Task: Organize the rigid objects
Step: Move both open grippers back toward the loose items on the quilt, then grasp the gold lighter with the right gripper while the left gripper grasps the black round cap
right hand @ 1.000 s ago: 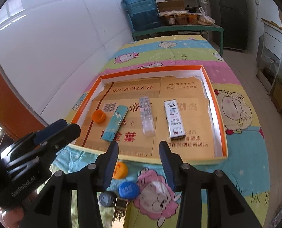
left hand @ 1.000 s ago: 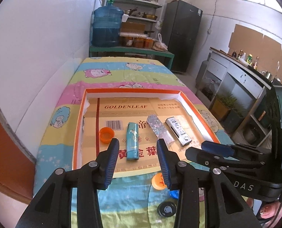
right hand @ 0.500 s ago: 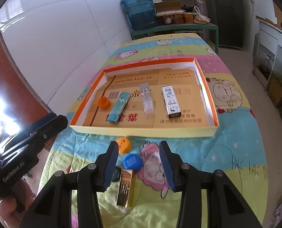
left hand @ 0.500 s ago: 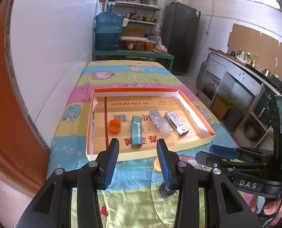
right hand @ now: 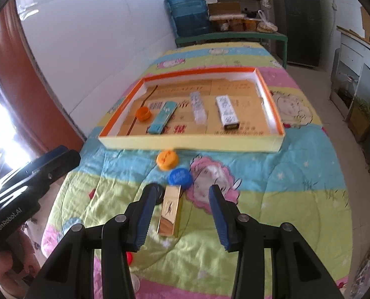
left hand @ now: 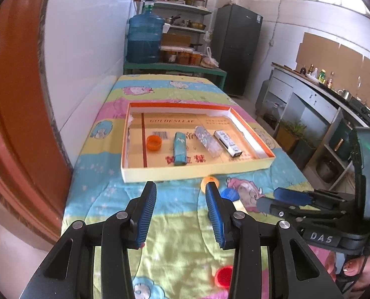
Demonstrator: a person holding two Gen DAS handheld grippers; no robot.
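Right now both tools hang partly open and empty: the left tool [left hand: 181,194] over bare quilt [left hand: 175,244], the right tool [right hand: 182,198] above a gold box [right hand: 170,210] lying between its fingers, untouched. Just past it sit a black cap [right hand: 157,191], blue cap [right hand: 180,177] and orange cap [right hand: 167,159]. Farther ahead, the tray [right hand: 189,144] holds four items.
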